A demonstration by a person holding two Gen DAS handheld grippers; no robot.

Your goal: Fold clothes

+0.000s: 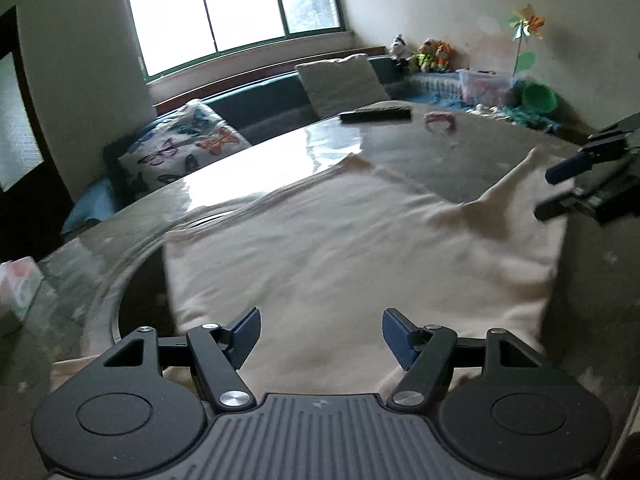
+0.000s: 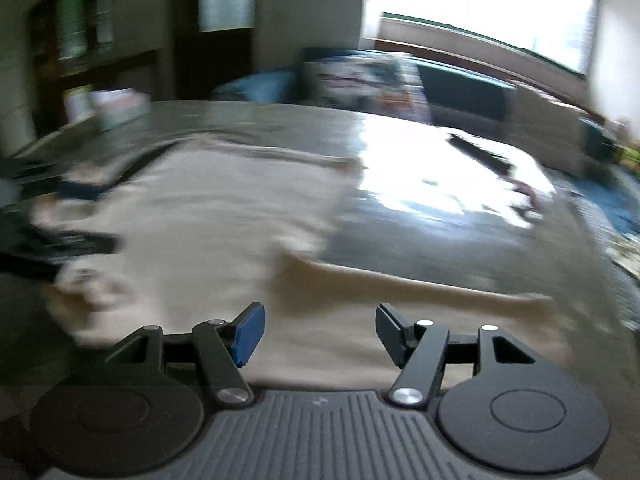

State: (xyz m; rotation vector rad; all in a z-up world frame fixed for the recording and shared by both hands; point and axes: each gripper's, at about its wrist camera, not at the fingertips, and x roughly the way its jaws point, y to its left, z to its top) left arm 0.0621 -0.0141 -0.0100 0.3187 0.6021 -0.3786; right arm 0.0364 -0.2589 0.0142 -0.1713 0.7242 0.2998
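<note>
A cream garment (image 1: 340,248) lies spread flat on the glossy round table (image 1: 248,164). In the right wrist view the same garment (image 2: 200,216) is blurred, with a sleeve (image 2: 440,292) stretching to the right. My left gripper (image 1: 320,332) hovers over the garment's near edge, open, with only cloth lying beneath its blue pads. My right gripper (image 2: 320,328) is open too, above the cloth by the sleeve. It also shows at the garment's right edge (image 1: 556,188). The left gripper (image 2: 80,216) appears at the far left of the right wrist view.
At the table's far side lie a dark flat object (image 1: 376,114) and a small pink item (image 1: 440,120). A tissue box (image 1: 16,284) stands at the left rim. Behind the table, a bench holds a butterfly cushion (image 1: 180,148), a white cushion (image 1: 340,84) and plush toys (image 1: 432,56).
</note>
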